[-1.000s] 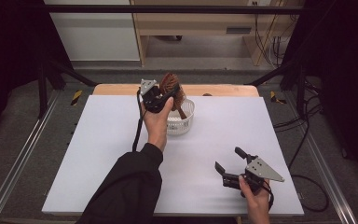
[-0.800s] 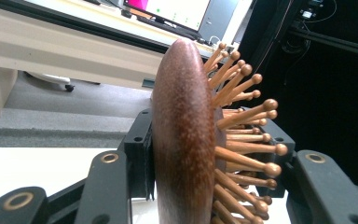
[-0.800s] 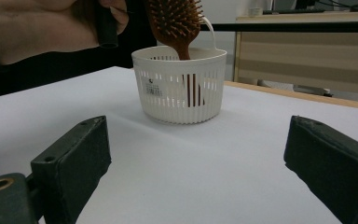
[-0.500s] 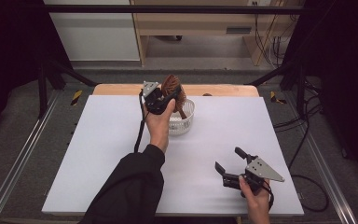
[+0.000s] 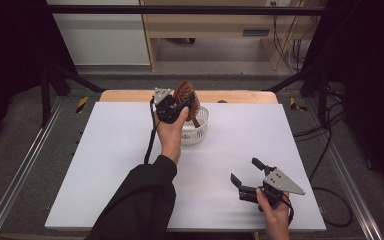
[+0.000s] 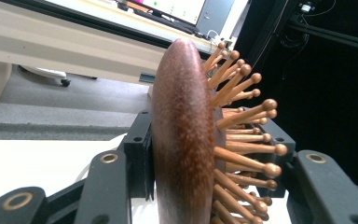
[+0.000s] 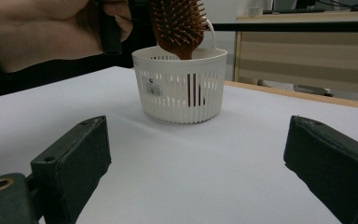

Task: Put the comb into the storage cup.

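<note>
A brown wooden hairbrush (image 5: 185, 95) with wooden bristle pins stands head-up, its handle down inside a small white slotted basket (image 5: 196, 131) at the back middle of the table. My left gripper (image 5: 177, 104) is shut on the brush head; the left gripper view has the brush (image 6: 186, 140) edge-on between the jaws. In the right gripper view the brush (image 7: 177, 23) rises out of the basket (image 7: 182, 88), with the hand beside it. My right gripper (image 5: 249, 176) rests open near the front right of the table, nothing between its jaws.
The white table top (image 5: 105, 165) has a wooden strip (image 5: 240, 96) along its far edge. Metal rails (image 5: 20, 170) run along the floor at the left, and cables (image 5: 325, 150) trail at the right. A desk (image 5: 215, 25) stands behind.
The left gripper and brush have shifted very slightly over the basket. The right gripper has not moved.
</note>
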Motion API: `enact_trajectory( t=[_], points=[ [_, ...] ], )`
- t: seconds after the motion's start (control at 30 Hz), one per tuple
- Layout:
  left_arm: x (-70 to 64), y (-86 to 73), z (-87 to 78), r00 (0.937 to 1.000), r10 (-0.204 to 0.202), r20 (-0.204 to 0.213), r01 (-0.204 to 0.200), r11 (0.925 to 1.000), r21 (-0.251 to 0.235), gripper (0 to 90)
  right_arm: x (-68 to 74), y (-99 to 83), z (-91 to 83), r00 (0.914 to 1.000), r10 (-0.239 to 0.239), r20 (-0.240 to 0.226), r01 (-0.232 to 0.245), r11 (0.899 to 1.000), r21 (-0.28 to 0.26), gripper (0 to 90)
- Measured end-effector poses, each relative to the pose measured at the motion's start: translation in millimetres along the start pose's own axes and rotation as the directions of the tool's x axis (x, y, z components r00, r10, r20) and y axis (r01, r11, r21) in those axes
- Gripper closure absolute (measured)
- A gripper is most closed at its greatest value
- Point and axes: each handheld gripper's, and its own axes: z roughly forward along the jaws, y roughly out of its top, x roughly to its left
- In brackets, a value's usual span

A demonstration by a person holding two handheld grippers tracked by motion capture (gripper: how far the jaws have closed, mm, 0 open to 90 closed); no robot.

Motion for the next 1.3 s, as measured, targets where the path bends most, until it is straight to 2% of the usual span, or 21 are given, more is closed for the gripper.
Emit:
enact_trajectory(
  t=[0.23,0.8,1.3],
  points=[
    [2.7,0.8,-1.8,1.0000,0.003,0.008,-0.003,0.9999,0.012,49.0,0.4,-0.2,0.7,1.0000,-0.003,0.002,0.003,1.000,0.001,7.5],
    [20.4,1.5,-10.4,0.9994,-0.027,0.023,0.026,0.9989,0.039,47.8,0.9,-0.7,1.1,1.0000,-0.003,0.000,0.003,1.000,0.009,7.5],
    [30.5,1.0,-14.1,0.9992,-0.028,0.030,0.027,0.9980,0.057,46.4,0.8,-0.8,1.7,1.0000,0.001,0.003,-0.001,1.000,0.009,7.3]
  ],
)
